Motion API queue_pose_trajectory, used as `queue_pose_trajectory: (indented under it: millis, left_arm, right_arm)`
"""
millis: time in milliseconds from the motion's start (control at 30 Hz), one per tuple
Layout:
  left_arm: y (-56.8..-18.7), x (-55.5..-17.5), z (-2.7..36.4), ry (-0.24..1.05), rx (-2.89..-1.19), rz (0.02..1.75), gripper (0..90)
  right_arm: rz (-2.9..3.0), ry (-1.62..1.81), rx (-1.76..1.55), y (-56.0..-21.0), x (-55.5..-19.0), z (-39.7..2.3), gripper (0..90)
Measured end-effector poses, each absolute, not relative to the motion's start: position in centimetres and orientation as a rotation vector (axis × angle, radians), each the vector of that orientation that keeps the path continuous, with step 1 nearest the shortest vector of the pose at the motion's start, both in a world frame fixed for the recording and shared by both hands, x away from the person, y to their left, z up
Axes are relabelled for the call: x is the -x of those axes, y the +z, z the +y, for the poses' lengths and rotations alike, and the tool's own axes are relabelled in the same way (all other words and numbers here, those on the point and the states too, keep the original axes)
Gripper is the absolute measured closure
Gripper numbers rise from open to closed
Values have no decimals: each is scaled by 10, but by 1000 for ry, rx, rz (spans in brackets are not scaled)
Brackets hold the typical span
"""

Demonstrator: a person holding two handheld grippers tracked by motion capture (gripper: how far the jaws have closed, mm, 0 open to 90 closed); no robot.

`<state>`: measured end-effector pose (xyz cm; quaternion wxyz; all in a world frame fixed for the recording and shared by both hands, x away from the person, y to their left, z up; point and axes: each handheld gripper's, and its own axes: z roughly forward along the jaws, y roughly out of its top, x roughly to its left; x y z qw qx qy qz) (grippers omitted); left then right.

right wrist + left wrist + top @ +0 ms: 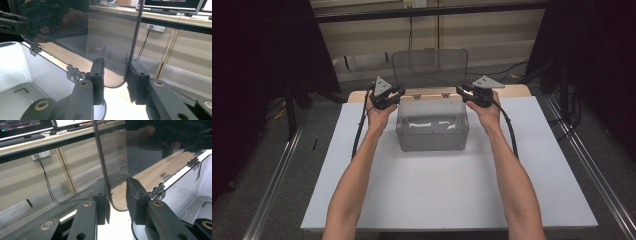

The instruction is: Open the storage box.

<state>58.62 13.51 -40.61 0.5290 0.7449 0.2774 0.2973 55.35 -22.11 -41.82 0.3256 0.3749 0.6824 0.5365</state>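
A clear plastic box [432,127] stands at the middle back of the white table top [437,195]. Its hinged clear lid [430,65] is raised upright behind it. My left gripper [387,95] is at the lid's lower left corner and my right gripper [473,94] at its lower right corner. In the left gripper view the lid's side edge [101,162] runs down between the open jaws of the left gripper [117,197], close to the left jaw. In the right gripper view the lid's edge [133,42] passes between the open jaws of the right gripper [115,75], close to the right jaw.
Small black hinges [156,191] join lid and box along the back rim. A small dark L-shaped piece [21,90] lies on the box floor. A wooden strip [512,90] borders the table's far edge. Dark curtains [262,50] hang on both sides; a desk with monitors [175,5] stands beyond.
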Motion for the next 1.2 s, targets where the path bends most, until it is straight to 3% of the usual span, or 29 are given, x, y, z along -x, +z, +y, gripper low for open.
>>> queue_pose_trajectory:
  millis: [1200]
  left_arm:
    - [-408, -596, 127, 633, -1787, 742, 556]
  right_arm:
    - [1832, 1432, -1062, -419, -567, -218, 558]
